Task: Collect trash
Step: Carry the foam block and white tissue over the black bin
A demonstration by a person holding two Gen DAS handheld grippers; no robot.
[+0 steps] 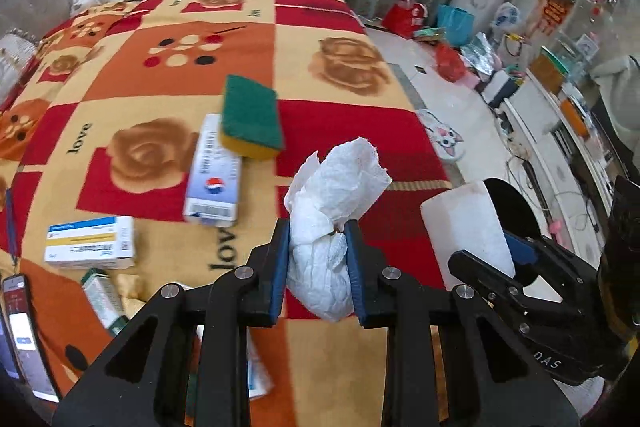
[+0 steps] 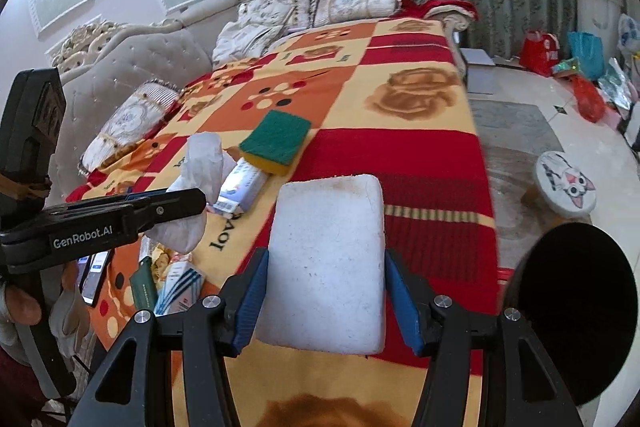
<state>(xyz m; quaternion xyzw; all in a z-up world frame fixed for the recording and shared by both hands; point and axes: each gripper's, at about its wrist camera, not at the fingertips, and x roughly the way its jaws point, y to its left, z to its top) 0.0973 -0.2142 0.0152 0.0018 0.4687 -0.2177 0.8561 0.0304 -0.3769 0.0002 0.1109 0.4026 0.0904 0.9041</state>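
The left gripper (image 1: pixel 318 251) is clamped on a crumpled white paper tissue (image 1: pixel 334 203), its blue ribbed pads pressing the wad's waist, the loose end flaring up toward twelve o'clock. The right gripper (image 2: pixel 326 291) is closed against both long sides of a flat white foam block with rounded corners (image 2: pixel 326 263), whose face is pitted and faintly stained along its far edge. In the left wrist view the block (image 1: pixel 466 227) sits at three o'clock of the tissue, near but apart.

Both are held above a fleecy bedspread checked in red, orange and cream with brown roses (image 1: pixel 344 67), printed with the word "love". Its right edge drops to a pale tiled floor (image 1: pixel 452 119), open between the bed and a white round stool bearing a cartoon cat face (image 2: pixel 568 185).

On the spread, at eleven o'clock of the tissue, a green-and-yellow scouring sponge (image 1: pixel 250 119) overlaps a pale blue carton with a red, white and blue roundel (image 1: pixel 214 175). At nine o'clock lies a white medicine box with blue and yellow stripes (image 1: pixel 90 243). The left gripper's side reads "GenRobot.AI" in the right wrist view.
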